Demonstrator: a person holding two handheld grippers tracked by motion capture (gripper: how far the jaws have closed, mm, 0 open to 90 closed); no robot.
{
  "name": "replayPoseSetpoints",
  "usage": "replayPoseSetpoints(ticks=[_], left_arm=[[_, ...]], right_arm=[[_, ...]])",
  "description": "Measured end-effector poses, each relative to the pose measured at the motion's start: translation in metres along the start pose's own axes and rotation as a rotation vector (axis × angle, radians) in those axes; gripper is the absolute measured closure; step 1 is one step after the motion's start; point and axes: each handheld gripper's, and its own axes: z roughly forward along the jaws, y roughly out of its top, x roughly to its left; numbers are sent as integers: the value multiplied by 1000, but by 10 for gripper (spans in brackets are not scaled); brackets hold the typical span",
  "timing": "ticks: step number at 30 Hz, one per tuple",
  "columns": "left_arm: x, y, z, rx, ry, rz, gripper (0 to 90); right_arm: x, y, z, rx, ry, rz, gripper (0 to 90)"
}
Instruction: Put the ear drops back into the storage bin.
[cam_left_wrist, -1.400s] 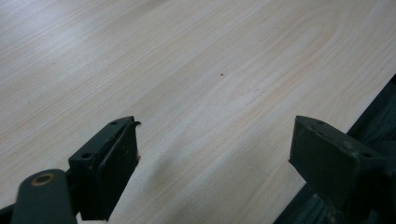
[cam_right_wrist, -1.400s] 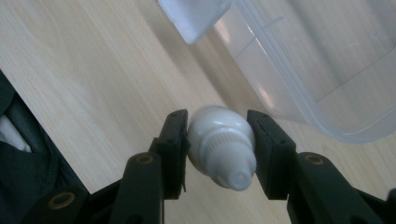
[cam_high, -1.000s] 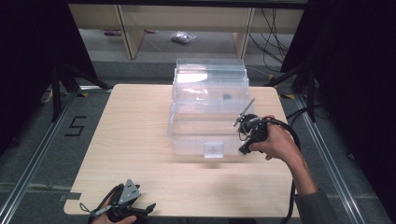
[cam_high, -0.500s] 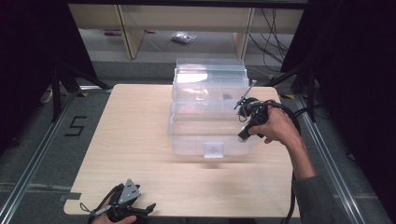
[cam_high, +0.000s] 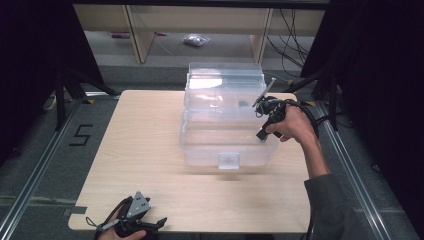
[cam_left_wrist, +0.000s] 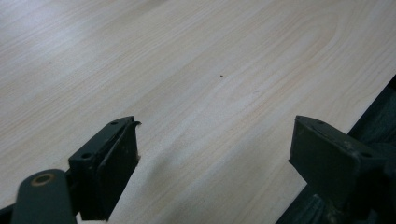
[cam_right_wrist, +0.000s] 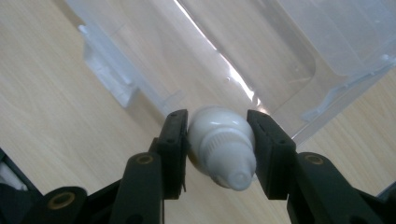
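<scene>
You hold a small white bottle (cam_right_wrist: 223, 145) between the two black jaws of your right gripper (cam_right_wrist: 219, 147). The jaws are clamped on it, one on each side, and its ribbed cap and little tip point back at the camera. In the high view the right gripper (cam_high: 263, 134) sits at the right side of a big clear plastic box (cam_high: 225, 125), over its front right part, so the bottle is up there by the box wall. You cannot make out the bottle itself from that high view, it is too small.

Behind the bottle, in the right gripper view, you see the clear box (cam_right_wrist: 289, 51) with its see-through walls and a small clear latch (cam_right_wrist: 109, 70). The box has no colour and the wood shows through it. Its lid stands up at the back, so the box is open on top.

The box stands on a light wooden table (cam_high: 145, 130), near the far middle.

Your left gripper (cam_high: 150, 227) is well apart from all this, down at the near left edge of the table. Its jaws are wide apart, with nothing but bare wood (cam_left_wrist: 196, 84) between them.
</scene>
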Motion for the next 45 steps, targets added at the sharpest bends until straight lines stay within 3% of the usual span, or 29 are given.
replayPoseSetpoints(ticks=[2,3,4,5,14,15,16,17,20,21,22,24,26,29,35,37,39,41,44,45], left_arm=[[0,0,0,-5,-8,-2,148],[-2,0,1,-25,-12,-25,148],[0,0,0,-6,-7,-3,149],[-1,0,1,-21,-10,-21,148],[0,0,2,-14,-8,-14,148],[1,0,1,-2,-6,-1,148],[1,0,1,-7,-7,-8,149],[1,0,1,1,-8,1,149],[0,0,1,-8,-5,-10,149],[1,0,1,-5,-6,-4,149],[1,0,1,-1,-6,0,148],[0,0,1,-6,-15,-7,149],[0,0,2,-7,-8,-9,148],[0,0,2,-5,-7,-7,149],[0,0,2,-12,-17,-15,149],[2,0,0,10,-17,11,149],[0,0,2,-14,-10,-14,148],[0,0,2,-10,-9,-12,148],[0,0,2,-9,-8,-10,148],[0,0,2,-11,-7,-13,149]], right_arm=[[-5,2,4,5,-5,4,603],[-6,3,6,7,-6,16,603],[-9,4,9,12,-12,15,603],[-11,5,11,14,-9,24,603],[-25,10,30,54,-17,56,603],[-23,11,31,72,-16,102,603],[-25,11,34,81,-28,78,603],[-26,12,38,78,-9,97,603],[-28,11,44,76,-13,90,603],[-31,11,46,75,-19,46,603],[-27,12,48,111,-15,117,602],[-26,11,53,120,-3,128,603],[-28,10,57,92,8,98,603],[-25,12,63,123,3,127,603],[-27,12,80,131,0,112,603],[-25,13,83,144,8,139,603],[-25,13,87,146,4,145,603],[-29,12,92,145,-4,109,603],[-25,15,94,163,10,151,603],[-27,14,97,155,4,129,603]])
